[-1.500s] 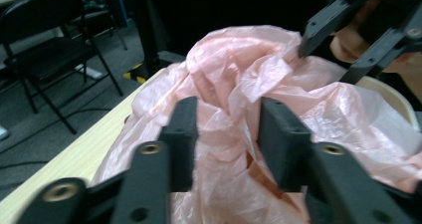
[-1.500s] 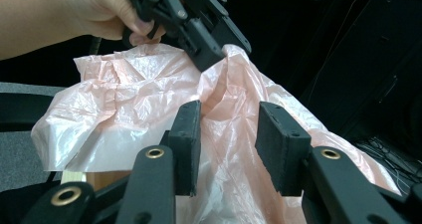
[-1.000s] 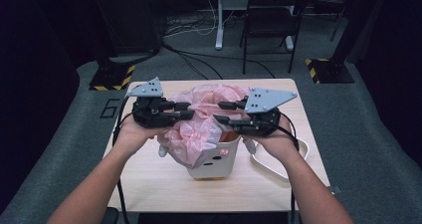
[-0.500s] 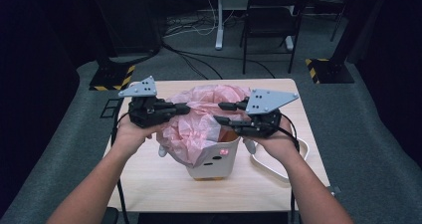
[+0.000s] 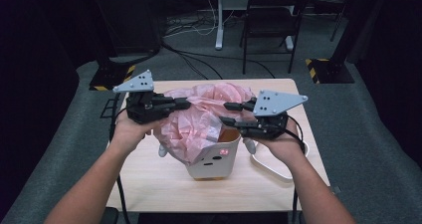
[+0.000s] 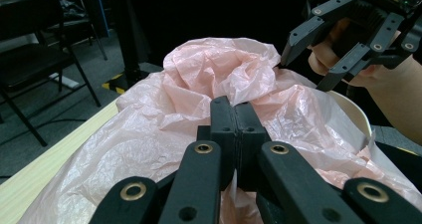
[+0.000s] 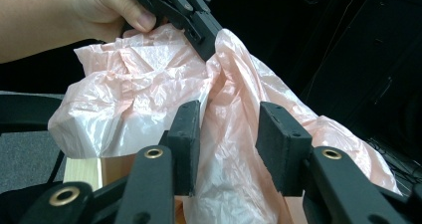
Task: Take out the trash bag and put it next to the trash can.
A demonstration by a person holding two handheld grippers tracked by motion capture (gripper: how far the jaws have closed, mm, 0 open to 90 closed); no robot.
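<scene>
Since a second ago the left gripper [image 6: 234, 115] has clamped its jaws on the thin pink plastic bag [image 5: 199, 124] draped over the small white bin [image 5: 214, 159]. Opposite it, the right gripper [image 7: 226, 139] hangs half-spread around a fold, not pinching.

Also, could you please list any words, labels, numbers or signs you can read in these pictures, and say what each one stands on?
No readable text anywhere.
White bin: a pink mark and dark spots on its front, too blurred to tell.
Pink plastic bag: no print visible.
Floor stands: yellow and black hazard stripes, no words.
</scene>
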